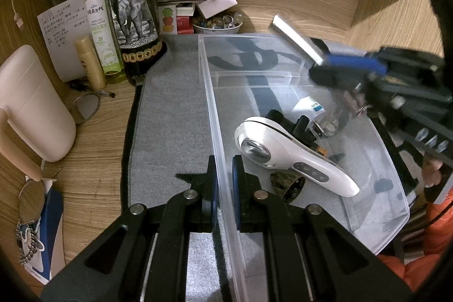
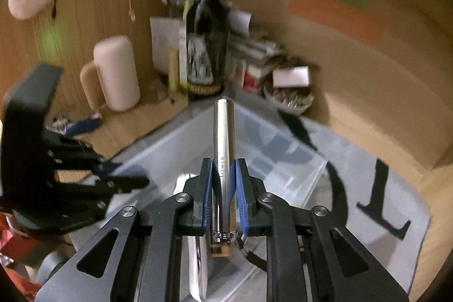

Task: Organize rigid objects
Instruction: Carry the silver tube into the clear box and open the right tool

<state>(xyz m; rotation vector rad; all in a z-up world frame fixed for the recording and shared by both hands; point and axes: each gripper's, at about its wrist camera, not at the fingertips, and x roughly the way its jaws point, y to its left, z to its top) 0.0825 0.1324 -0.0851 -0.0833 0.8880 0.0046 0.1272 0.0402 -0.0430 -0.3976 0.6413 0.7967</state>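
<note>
A clear plastic bin (image 1: 376, 228) sits on a grey felt mat (image 1: 172, 118). In it lie a white handheld device (image 1: 286, 154) and several small dark items. My left gripper (image 1: 225, 183) is shut on the bin's left wall, one finger on each side. My right gripper (image 2: 223, 188) is shut on a silver metal cylinder (image 2: 224, 137) and holds it above the bin (image 2: 283, 160). In the left wrist view the right gripper (image 1: 337, 67) hangs over the bin's far right side with the cylinder (image 1: 297, 38) pointing up and left.
A dark wine bottle (image 1: 133, 7), a green spray bottle (image 1: 99, 19) and a small tan tube (image 1: 90, 61) stand at the back left. A cream jug (image 1: 34, 106), glasses (image 1: 31, 203), a bowl of small stones (image 1: 218, 23) and paper stacks crowd the wooden desk.
</note>
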